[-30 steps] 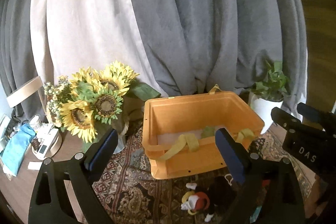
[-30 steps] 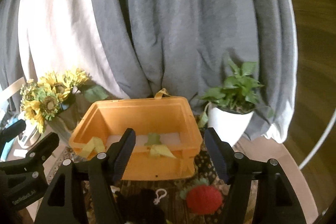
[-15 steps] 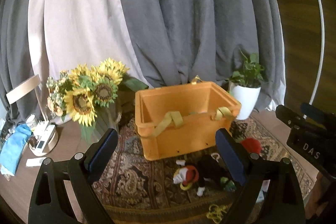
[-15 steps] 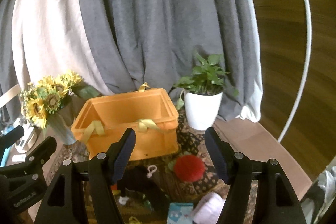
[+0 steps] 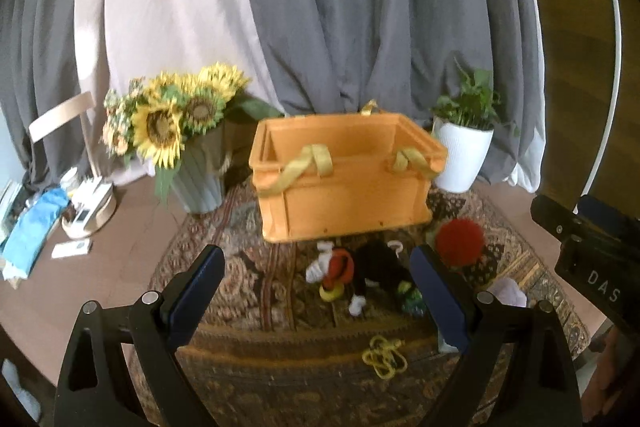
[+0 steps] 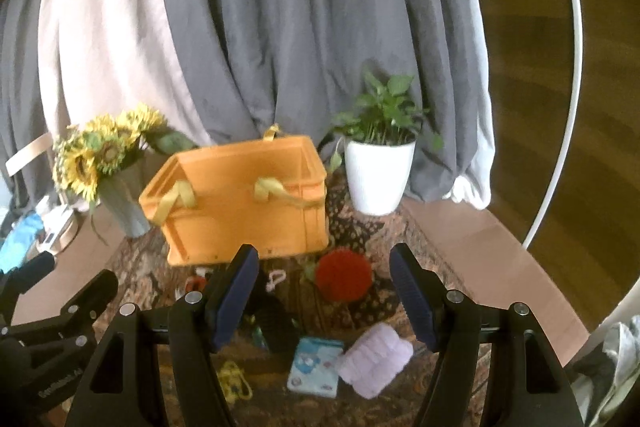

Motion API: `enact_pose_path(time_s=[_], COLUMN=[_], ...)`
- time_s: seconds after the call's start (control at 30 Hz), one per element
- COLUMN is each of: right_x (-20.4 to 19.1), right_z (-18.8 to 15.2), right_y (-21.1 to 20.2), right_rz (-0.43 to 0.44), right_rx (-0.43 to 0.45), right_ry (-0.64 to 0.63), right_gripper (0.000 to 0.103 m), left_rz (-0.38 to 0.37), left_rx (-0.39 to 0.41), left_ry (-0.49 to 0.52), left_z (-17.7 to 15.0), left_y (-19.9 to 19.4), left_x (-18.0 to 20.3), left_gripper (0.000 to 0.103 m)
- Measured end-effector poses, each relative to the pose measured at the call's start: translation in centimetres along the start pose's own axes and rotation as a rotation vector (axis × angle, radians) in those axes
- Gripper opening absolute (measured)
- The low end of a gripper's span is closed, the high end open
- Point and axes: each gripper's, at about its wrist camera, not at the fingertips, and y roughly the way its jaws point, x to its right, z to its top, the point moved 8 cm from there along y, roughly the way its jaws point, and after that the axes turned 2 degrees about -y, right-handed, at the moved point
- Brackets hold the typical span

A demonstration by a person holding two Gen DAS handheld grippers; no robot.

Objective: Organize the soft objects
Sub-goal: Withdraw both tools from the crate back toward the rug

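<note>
On the patterned rug (image 5: pixel 248 291) that covers the worktop, an orange crate (image 5: pixel 344 183) with yellow straps is seen at the far side, between a vase of sunflowers (image 5: pixel 176 119) on the left and a potted plant (image 6: pixel 378 163) on the right. The soft objects are scattered on the near side of the crate: a red pompom (image 6: pixel 344 277), a black plush toy (image 5: pixel 380 265) with white and red parts, a lilac knitted piece (image 6: pixel 376 359), a small printed pouch (image 6: pixel 316 367) and a yellow cord (image 5: pixel 384 353). Nothing can be seen inside the crate from these views.

Both the left gripper (image 5: pixel 316 291) and the right gripper (image 6: pixel 324 291) are held with the jaws apart, and nothing is between them.

Some risks can be judged. The toys lie close together, so two things could be caught at once, or the cord could be dragged along. A soft thing could be squeezed out of the pads if it is taken at its edge. The crate straps hang over the near wall, and a gripper could be hooked on them.
</note>
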Motion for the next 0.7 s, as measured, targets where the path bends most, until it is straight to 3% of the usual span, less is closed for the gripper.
enact_pose_path(time_s=[0.33,0.7], right_x=[1.9,4.0], right_z=[-3.9,-7.5], right_y=[1.1,3.5], right_rz=[0.079,0.109], right_rx=[-0.094,-0.193], right_ry=[-0.044,-0.111], right_gripper=[0.069,0.069], left_rz=[0.05,0.078], left_rx=[-0.088,-0.187], left_ry=[-0.059,-0.086], left_z=[-4.5,-8.7], left_y=[0.3,2.4], left_x=[2.3,4.7], left_gripper=[0.095,0.095])
